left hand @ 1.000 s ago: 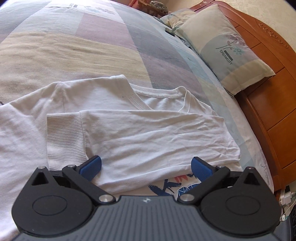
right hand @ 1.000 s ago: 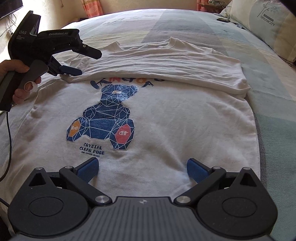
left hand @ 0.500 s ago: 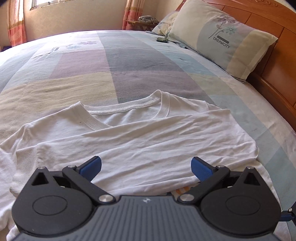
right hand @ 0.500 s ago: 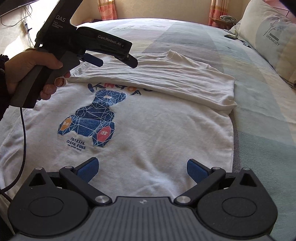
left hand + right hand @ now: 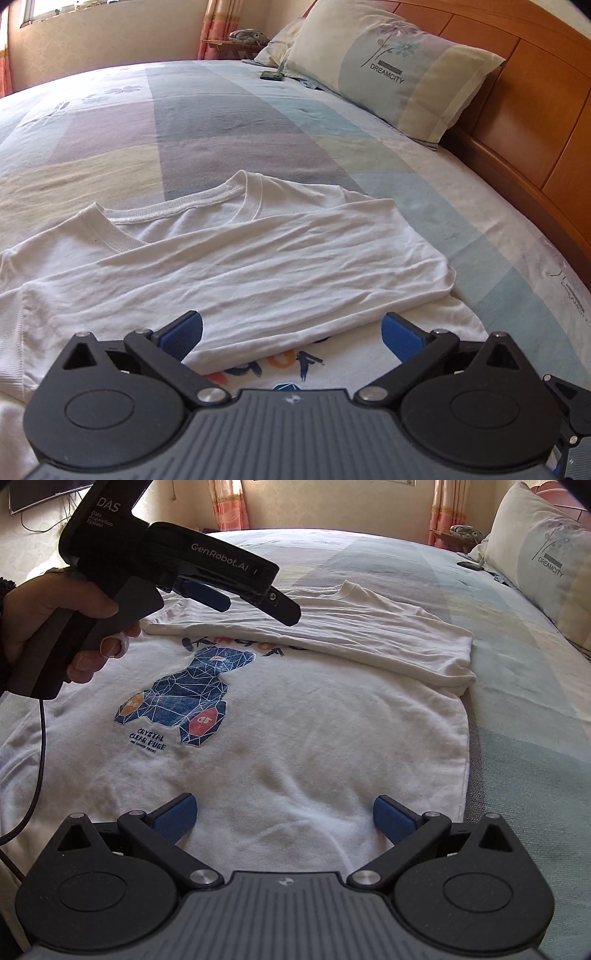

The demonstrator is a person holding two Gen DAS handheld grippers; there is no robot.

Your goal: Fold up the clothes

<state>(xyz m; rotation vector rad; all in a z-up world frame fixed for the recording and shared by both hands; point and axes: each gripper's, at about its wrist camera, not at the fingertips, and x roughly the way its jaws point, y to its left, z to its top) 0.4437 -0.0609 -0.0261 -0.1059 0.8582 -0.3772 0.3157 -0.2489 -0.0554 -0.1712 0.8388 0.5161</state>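
white t-shirt [image 5: 295,738] flat on bed, under both tongs; left gripper [image 5: 291,328], right gripper [image 5: 282,814] spread, empty.

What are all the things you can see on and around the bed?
T-shirt: one, white with blue bear print, flat on bed, top folded down.
Bedspread: one, pastel patchwork, under shirt.
Pillows: two, pale floral, by headboard.
Headboard: one, orange-brown wood, right edge.
Small dark gadget: one, near pillows.
Curtains: pink-orange, far wall.
Left gripper: black, blue pads, open over fold.
Right gripper: same, open over hem.
Hand: one, holding left gripper.
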